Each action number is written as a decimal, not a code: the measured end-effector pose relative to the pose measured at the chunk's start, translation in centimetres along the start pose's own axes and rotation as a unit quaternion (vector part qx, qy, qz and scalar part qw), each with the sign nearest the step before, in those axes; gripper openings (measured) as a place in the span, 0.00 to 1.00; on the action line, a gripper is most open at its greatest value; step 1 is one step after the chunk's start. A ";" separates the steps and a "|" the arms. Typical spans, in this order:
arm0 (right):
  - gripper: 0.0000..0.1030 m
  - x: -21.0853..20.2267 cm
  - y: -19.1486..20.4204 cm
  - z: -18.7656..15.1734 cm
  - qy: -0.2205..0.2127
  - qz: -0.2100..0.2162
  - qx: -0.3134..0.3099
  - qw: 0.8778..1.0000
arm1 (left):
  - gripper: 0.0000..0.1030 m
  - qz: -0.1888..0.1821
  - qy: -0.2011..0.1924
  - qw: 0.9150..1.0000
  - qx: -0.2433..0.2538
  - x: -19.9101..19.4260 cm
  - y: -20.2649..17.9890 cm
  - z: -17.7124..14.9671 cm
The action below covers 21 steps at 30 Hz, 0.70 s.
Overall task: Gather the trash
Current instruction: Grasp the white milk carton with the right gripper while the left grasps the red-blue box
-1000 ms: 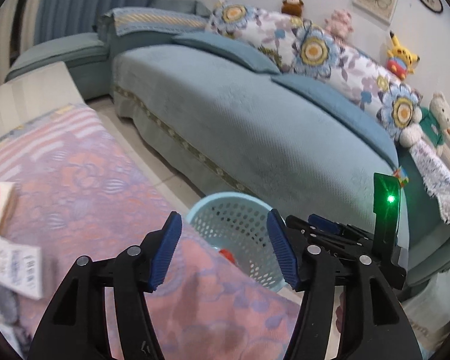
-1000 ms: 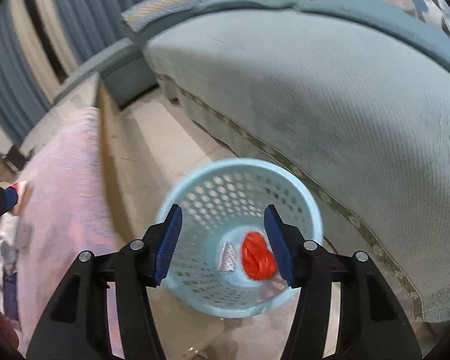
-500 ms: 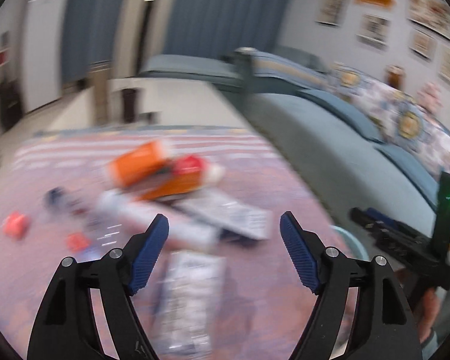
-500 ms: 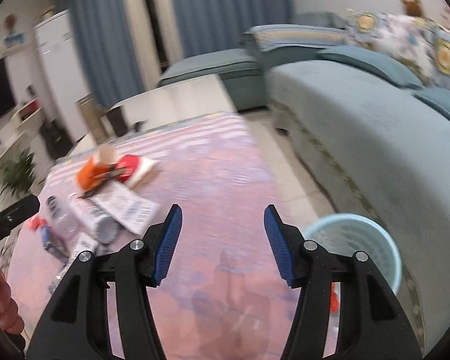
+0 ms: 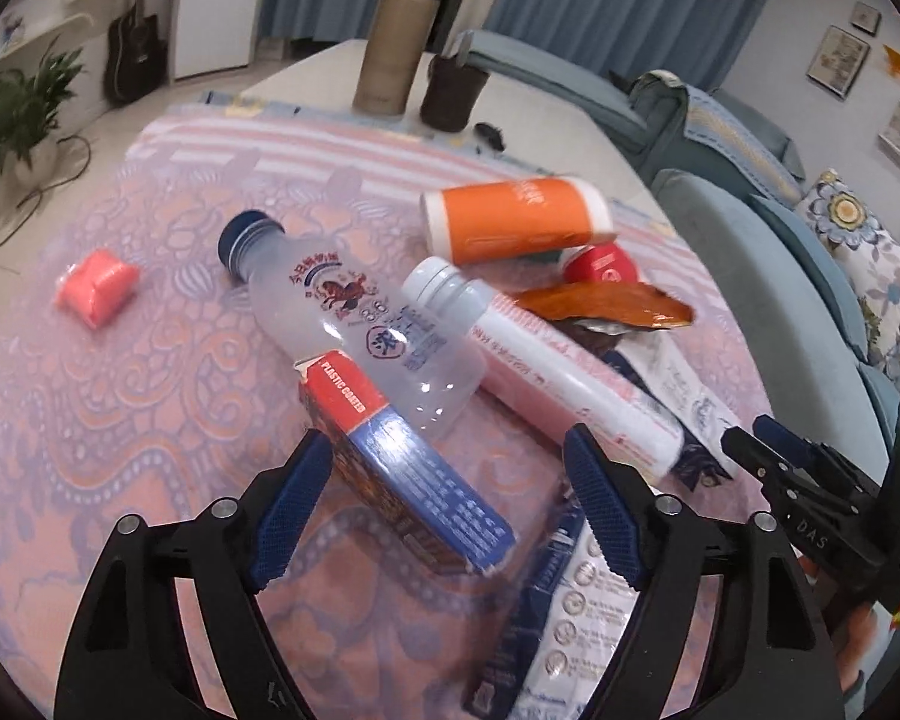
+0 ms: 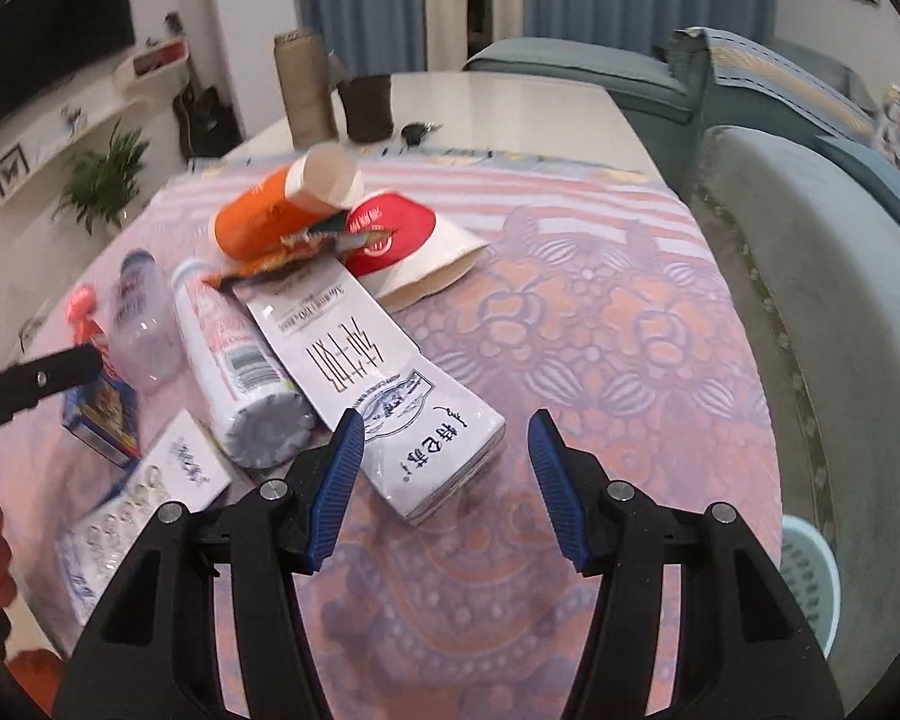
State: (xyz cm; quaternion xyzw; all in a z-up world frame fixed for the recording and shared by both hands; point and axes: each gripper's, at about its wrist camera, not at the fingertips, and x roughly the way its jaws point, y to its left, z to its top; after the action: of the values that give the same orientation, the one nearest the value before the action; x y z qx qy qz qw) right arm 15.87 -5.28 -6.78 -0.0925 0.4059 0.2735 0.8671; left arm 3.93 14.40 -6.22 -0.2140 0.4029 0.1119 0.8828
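Trash lies in a heap on the patterned tablecloth (image 5: 120,420). A red and blue card box (image 5: 402,462) lies between the fingers of my left gripper (image 5: 450,450), whose jaws are closing with the pads clear of it. Behind it are a clear bottle (image 5: 354,324), a pink-white bottle (image 5: 558,372), an orange canister (image 5: 510,219) and a blue-white sachet (image 5: 570,606). My right gripper (image 6: 447,426) stands open just above the near end of a white pouch (image 6: 378,384), touching nothing. The light blue trash basket (image 6: 810,576) stands on the floor, lower right.
A red-white paper bag (image 6: 408,240) and an orange wrapper (image 5: 606,303) lie in the heap, and a small pink pack (image 5: 96,285) lies apart at the left. A tan flask (image 6: 303,87), dark cup (image 6: 366,105) and keys (image 6: 417,132) stand beyond. A teal sofa (image 6: 840,300) runs along the right.
Both grippers have swung away from the basket and sofa to over the trash on the table. The left jaws stand wider than a second ago.
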 end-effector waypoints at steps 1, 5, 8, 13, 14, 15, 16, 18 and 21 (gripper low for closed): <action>0.52 0.3 -0.1 0.1 0.005 0.006 -0.001 1.000 | 0.70 0.003 0.002 1.000 -0.001 0.3 0.2 -0.1; 0.52 1.1 -0.8 0.5 0.014 0.032 0.006 0.999 | 0.54 0.007 0.010 1.000 0.003 0.6 1.1 -0.5; 0.52 1.2 -0.8 0.5 0.022 0.063 0.015 0.998 | 0.50 -0.015 0.016 1.000 0.000 0.2 2.1 -0.7; 0.52 0.3 0.6 -0.7 0.045 0.106 0.009 0.993 | 0.39 -0.024 0.023 0.999 0.003 -0.4 2.9 -0.9; 0.52 -0.1 1.1 -1.0 0.046 0.107 0.002 0.993 | 0.37 -0.023 0.023 0.999 0.003 -0.6 3.1 -0.9; 0.52 -0.3 1.6 -1.2 0.046 0.103 -0.004 0.994 | 0.36 -0.022 0.024 0.999 0.004 -0.7 3.3 -1.0; 0.52 -0.6 2.1 -1.3 0.043 0.090 -0.007 0.995 | 0.36 -0.023 0.025 0.999 0.005 -0.8 3.4 -1.0; 0.52 -0.3 2.6 -1.1 0.048 0.078 -0.004 0.996 | 0.35 -0.023 0.028 0.999 0.007 -0.8 3.6 -1.0; 0.54 0.6 3.2 -0.4 0.051 0.058 -0.012 0.997 | 0.34 -0.022 0.030 0.999 0.011 -0.8 3.7 -0.9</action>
State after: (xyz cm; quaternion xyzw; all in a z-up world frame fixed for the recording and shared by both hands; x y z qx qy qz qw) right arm 14.17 -2.51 -7.33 -0.0931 0.4515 0.3226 0.8267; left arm 1.45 17.18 -7.25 -0.2162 0.4254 0.0816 0.8750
